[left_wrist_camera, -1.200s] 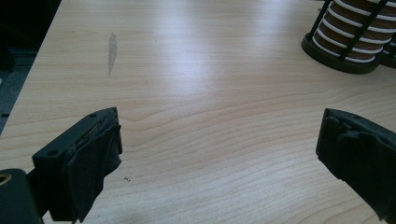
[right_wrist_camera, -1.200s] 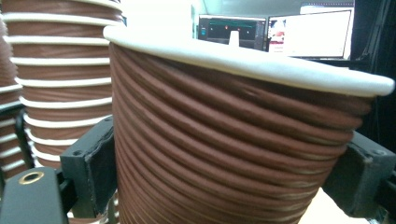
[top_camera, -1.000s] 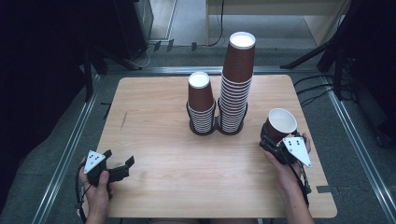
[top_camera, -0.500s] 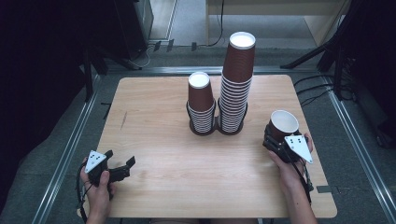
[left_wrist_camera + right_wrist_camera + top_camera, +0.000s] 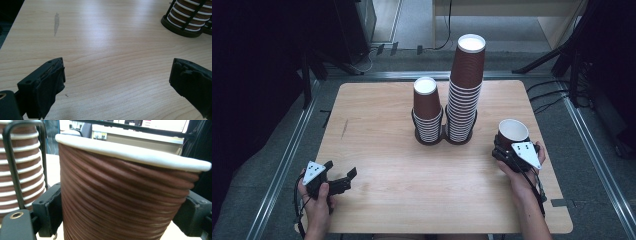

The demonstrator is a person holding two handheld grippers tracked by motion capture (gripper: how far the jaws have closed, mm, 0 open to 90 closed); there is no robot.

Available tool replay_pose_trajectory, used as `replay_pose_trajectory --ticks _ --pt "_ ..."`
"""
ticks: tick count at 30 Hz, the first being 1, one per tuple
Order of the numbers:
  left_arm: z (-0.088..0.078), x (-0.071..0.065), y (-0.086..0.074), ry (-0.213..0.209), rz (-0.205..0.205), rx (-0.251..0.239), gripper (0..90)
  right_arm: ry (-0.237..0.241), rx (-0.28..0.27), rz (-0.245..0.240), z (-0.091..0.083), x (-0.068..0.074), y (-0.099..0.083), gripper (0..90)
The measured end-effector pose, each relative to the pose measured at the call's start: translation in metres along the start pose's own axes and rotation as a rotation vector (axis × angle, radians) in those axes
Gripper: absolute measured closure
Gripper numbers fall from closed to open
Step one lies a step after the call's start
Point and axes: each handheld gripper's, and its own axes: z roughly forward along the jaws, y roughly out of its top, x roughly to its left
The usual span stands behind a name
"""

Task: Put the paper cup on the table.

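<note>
Two stacks of brown ribbed paper cups stand in black wire holders at the table's middle back: a short stack (image 5: 427,111) and a taller stack (image 5: 466,90). At the right side of the table my right gripper (image 5: 504,147) is shut on a single brown cup (image 5: 512,133) with a white rim, held upright; in the right gripper view that cup (image 5: 125,195) sits between both black fingers (image 5: 48,208). My left gripper (image 5: 343,180) rests low over the near left of the table, open, with bare wood between its fingers (image 5: 43,87).
The wooden table (image 5: 387,125) has a small dark mark (image 5: 56,22) near its left side. The short stack's wire holder base (image 5: 183,27) shows at the upper right of the left gripper view. Metal rails and cables run along the floor around the table.
</note>
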Motion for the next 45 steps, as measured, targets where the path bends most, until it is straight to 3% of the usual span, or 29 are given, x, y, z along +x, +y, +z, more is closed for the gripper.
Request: replay_pose_trajectory --ticks 5,13,18,25,31,45 --pt "0.0 0.0 0.0 -0.001 -0.003 0.0 0.6 0.007 0.016 -0.013 0.001 0.001 -0.003 11.4" --pt "0.0 0.001 0.0 -0.002 -0.006 0.003 0.6 0.02 0.062 0.041 -0.001 -0.004 0.0 11.2" --pt "0.0 0.002 0.001 -0.005 -0.013 0.001 0.6 0.013 0.081 0.02 -0.003 -0.005 0.0 11.2" --pt "-0.001 0.003 0.001 -0.008 -0.025 -0.003 0.6 0.044 0.101 0.05 -0.006 -0.006 0.002 10.2" --pt "-0.001 0.004 0.001 -0.01 -0.025 -0.003 0.6 0.086 0.108 0.035 -0.007 -0.001 0.005 0.5" --pt "-0.001 0.004 0.001 -0.01 -0.033 -0.002 0.6 0.118 0.089 0.088 -0.021 -0.004 0.013 0.0"
